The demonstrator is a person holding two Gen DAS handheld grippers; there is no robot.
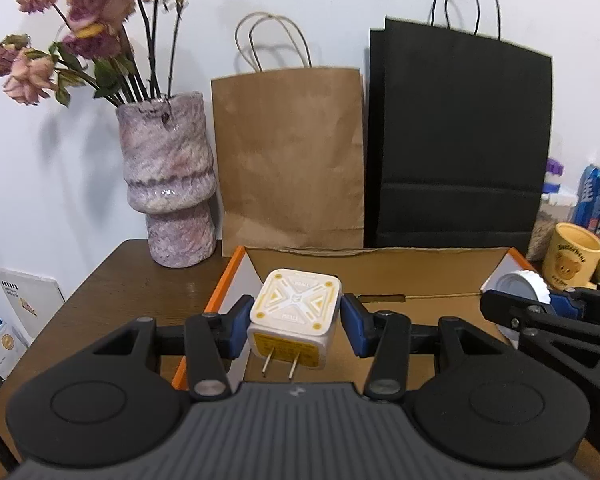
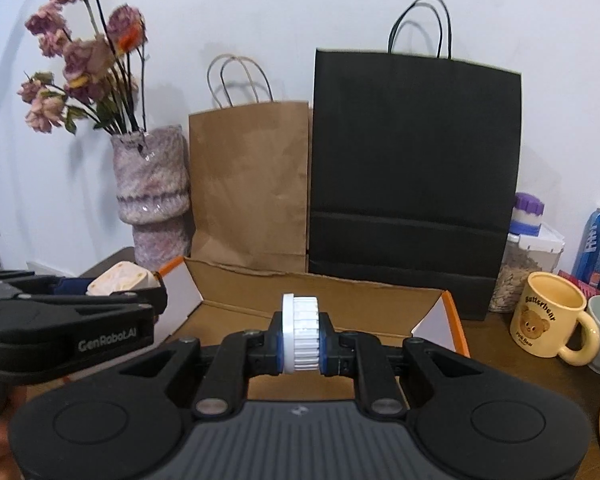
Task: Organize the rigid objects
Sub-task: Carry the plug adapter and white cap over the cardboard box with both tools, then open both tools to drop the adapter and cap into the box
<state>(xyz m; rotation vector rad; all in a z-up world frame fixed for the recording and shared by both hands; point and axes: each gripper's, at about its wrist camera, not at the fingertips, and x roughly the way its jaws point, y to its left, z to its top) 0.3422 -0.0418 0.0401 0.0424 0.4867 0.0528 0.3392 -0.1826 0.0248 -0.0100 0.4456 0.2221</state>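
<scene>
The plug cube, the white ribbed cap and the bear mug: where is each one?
plug cube [image 1: 296,306]: left wrist view, on its patterned top face.
white ribbed cap [image 2: 302,334]: right wrist view, on its ribbed side.
bear mug [image 2: 540,326]: right wrist view, on the bear picture.

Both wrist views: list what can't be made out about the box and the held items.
- Box floor, left wrist view: the near part is hidden by the left gripper and the charger.
- Charger label, left wrist view: print too small to read.
- White cap, left wrist view: lower part hidden by the right gripper.
- Charger, right wrist view: mostly hidden by the left gripper.
- Box floor, right wrist view: blocked by the cap and jaws.
</scene>
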